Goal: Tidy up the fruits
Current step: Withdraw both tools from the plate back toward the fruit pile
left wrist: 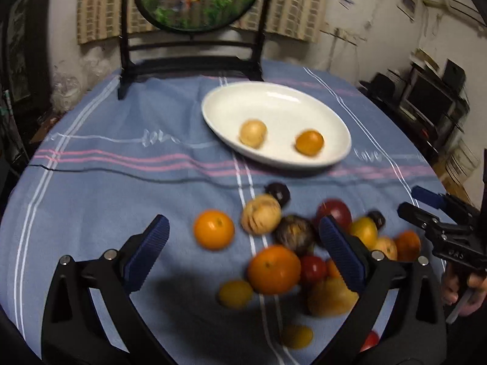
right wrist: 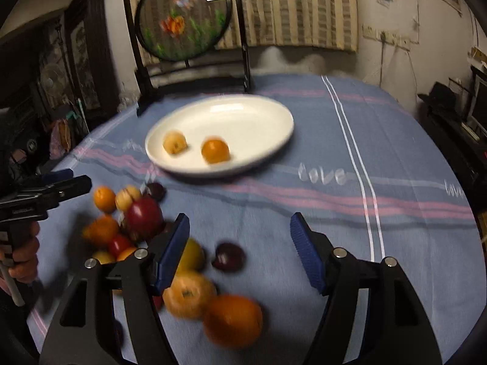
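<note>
Fruit pile (left wrist: 292,243) at lower centre is motion-blurred, partly hidden behind the left gripper (left wrist: 243,237). A pale fruit (left wrist: 253,133) and an orange (left wrist: 309,143) lie in the white dish (left wrist: 274,97). Both the left and the right gripper (right wrist: 240,234) are held apart, empty.

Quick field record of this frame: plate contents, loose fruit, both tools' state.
plate: white oval plate, far side of the blue tablecloth
on plate: one orange fruit, one pale yellow fruit
loose fruit: mixed pile on the cloth, nearer than the plate
left tool: open, holding nothing
right tool: open, holding nothing
image quality: motion blur
</note>
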Demonstrator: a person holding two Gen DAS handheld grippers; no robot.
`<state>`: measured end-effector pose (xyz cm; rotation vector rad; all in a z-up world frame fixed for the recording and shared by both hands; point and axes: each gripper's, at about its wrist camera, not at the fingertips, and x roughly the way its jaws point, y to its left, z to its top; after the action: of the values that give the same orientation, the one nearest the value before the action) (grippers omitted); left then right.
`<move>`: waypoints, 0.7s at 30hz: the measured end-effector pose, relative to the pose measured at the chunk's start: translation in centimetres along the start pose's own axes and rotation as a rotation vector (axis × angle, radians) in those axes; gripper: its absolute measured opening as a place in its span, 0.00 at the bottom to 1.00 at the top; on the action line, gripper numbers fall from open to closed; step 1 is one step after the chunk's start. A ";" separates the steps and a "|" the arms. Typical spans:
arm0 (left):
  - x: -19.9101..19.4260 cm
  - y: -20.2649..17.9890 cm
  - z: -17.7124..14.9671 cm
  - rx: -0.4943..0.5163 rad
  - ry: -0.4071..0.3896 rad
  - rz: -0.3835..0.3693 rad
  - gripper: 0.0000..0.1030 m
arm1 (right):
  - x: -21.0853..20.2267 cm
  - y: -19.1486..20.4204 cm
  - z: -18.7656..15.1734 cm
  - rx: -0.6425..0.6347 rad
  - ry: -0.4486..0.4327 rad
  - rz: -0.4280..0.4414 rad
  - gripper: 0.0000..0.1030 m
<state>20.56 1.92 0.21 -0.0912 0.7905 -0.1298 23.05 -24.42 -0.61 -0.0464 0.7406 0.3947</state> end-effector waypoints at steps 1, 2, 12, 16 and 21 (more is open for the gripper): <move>0.0 0.0 -0.4 0.002 0.007 -0.003 0.98 | -0.1 0.1 -0.5 -0.007 0.004 -0.004 0.67; -0.1 0.0 -1.0 0.002 0.012 -0.005 0.98 | -0.2 0.1 -1.0 -0.011 0.012 -0.006 0.67; -1.3 -0.6 -4.4 -0.003 0.062 -0.176 0.98 | -1.4 -1.6 -3.9 0.087 0.075 0.090 0.67; -1.8 -2.9 -5.6 0.114 0.041 -0.181 0.98 | -1.1 -0.8 -4.3 0.060 0.104 0.105 0.67; -3.4 -5.2 -6.8 0.256 -0.021 -0.209 0.98 | -1.1 -0.5 -4.3 0.047 0.106 0.103 0.67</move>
<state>12.96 -2.95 -1.50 0.0672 0.7364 -0.4261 19.74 -26.03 -3.16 0.0150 0.8588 0.4755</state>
